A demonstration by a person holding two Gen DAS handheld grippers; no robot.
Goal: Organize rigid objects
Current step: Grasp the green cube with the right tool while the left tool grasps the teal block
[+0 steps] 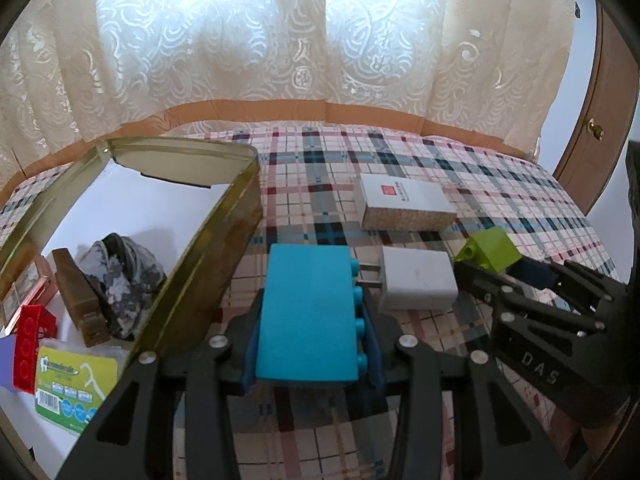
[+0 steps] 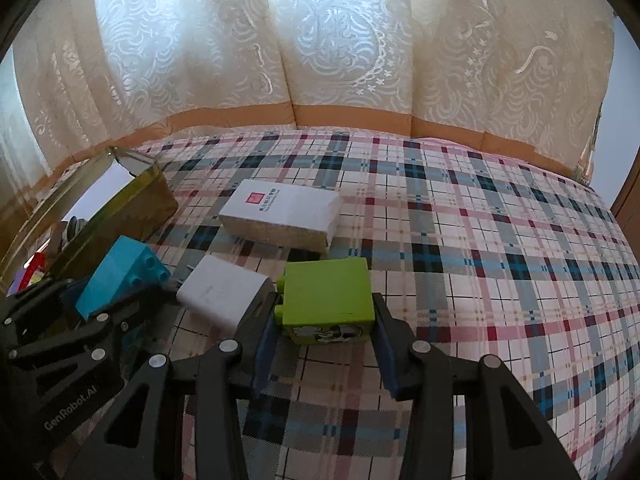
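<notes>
Left wrist: left gripper (image 1: 308, 320) clamps blue brick (image 1: 306, 316), apparently just beside tin (image 1: 224, 240).

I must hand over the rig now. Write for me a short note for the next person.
Left gripper: shut on the turquoise plastic brick, beside the open gold metal tin.
Right gripper: fingers around the lime-green plastic brick; grip unclear.
Done: a red brick and other items are in the tin.
Left: both bricks, white charger plug, white cardboard box on the plaid sheet.
</notes>
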